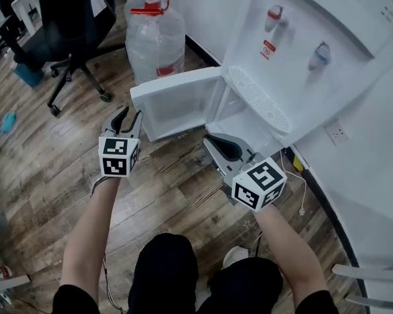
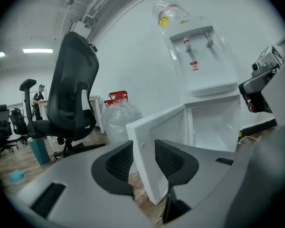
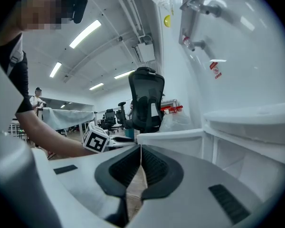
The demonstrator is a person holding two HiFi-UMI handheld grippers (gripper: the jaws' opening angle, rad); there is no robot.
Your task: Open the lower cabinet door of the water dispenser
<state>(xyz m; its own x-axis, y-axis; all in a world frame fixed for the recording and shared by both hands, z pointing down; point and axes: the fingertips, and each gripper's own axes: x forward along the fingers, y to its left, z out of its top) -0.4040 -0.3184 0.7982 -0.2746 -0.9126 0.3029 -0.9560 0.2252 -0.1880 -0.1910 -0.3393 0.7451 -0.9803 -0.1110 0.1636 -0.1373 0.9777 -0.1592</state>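
While a black office chair (image 1: 65,25) stands at the far left edge of the wooden floor (image 1: 52,175), two clear water jugs (image 1: 156,38) with red caps sit to its right against the white wall, beside the dispenser. Next comes the left gripper (image 1: 132,115), held low and nearly level. It is clamped on the free edge of the lower cabinet door (image 1: 177,100), and in the left gripper view the white panel fills the gap between the two dark ribbed pads (image 2: 118,160). That door is open. It is swung out to the left from the front of the water dispenser (image 1: 327,18), standing clear of the body with its inner face showing, and its hinged side meets the open cabinet (image 1: 249,126) at the dispenser's base. To the right of the door, the right gripper (image 1: 209,140) hovers in front of that opening, below the grooved drip tray (image 1: 259,100). Its jaws are pressed together with nothing between them, and it is apart from the door. Above the tray are a red tap (image 1: 274,17) and, further right, a blue tap (image 1: 319,55). At the far right, a wall socket (image 1: 337,133) sits low on the wall beside the dispenser.
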